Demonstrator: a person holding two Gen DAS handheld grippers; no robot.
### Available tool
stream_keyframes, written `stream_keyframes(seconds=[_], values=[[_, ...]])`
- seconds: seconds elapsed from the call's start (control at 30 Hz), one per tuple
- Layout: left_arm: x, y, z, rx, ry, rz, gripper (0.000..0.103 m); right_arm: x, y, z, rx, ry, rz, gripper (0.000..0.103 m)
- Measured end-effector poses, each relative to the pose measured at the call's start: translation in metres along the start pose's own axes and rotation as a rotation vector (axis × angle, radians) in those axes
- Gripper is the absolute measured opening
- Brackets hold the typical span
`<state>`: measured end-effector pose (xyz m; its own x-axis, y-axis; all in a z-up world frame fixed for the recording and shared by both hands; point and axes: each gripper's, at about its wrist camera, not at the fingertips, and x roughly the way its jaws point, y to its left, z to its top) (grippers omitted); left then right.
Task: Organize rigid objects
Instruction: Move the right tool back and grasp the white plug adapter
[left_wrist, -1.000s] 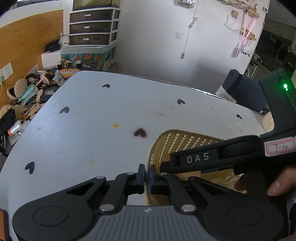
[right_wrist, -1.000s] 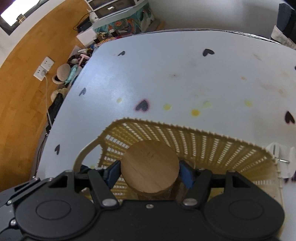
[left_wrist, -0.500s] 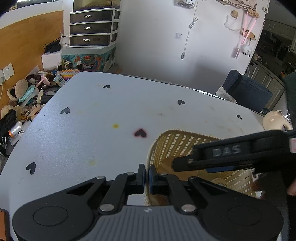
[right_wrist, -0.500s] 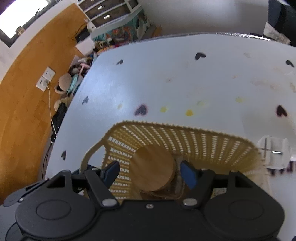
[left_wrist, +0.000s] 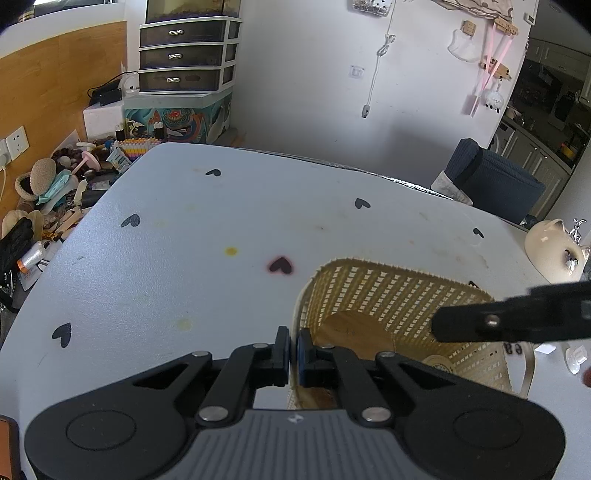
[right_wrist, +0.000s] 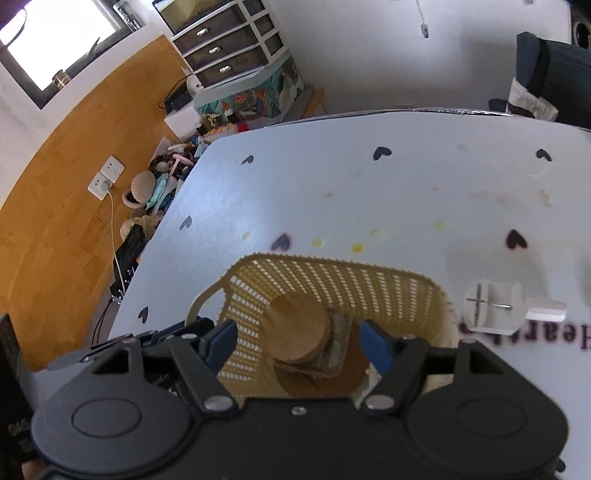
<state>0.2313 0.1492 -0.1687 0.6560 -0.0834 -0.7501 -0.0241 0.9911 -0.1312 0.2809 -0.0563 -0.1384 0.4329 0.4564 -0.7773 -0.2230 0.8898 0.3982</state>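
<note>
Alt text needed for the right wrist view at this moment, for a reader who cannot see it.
The right gripper hangs open over a yellow woven basket on a pale table printed with dark hearts, its blue pads clear of the wooden-lidded jar standing inside. A small clear plastic piece lies on the table right of the basket.

Walls: white, wood panel (right_wrist: 66, 177) lower left.
Furniture: drawer unit (left_wrist: 186, 55); dark chair (left_wrist: 491, 181).
Window (right_wrist: 55, 40): bright daylight.
</note>
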Motion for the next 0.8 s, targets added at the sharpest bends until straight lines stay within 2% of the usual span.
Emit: stream_keyframes(seconds=[0.4, 0.53, 0.8], values=[[0.000, 0.000, 0.000, 0.001, 0.000, 0.000, 0.004, -0.041, -0.009, -0.016, -0.026, -0.069, -0.040, 0.100], [0.000, 0.000, 0.000, 0.001, 0.000, 0.000, 0.004, -0.051, -0.014, -0.022, -0.038, -0.091, -0.068, 0.103], [0.000, 0.001, 0.000, 0.001, 0.000, 0.001, 0.004, -0.064, -0.035, -0.035, -0.050, -0.138, -0.153, 0.103]])
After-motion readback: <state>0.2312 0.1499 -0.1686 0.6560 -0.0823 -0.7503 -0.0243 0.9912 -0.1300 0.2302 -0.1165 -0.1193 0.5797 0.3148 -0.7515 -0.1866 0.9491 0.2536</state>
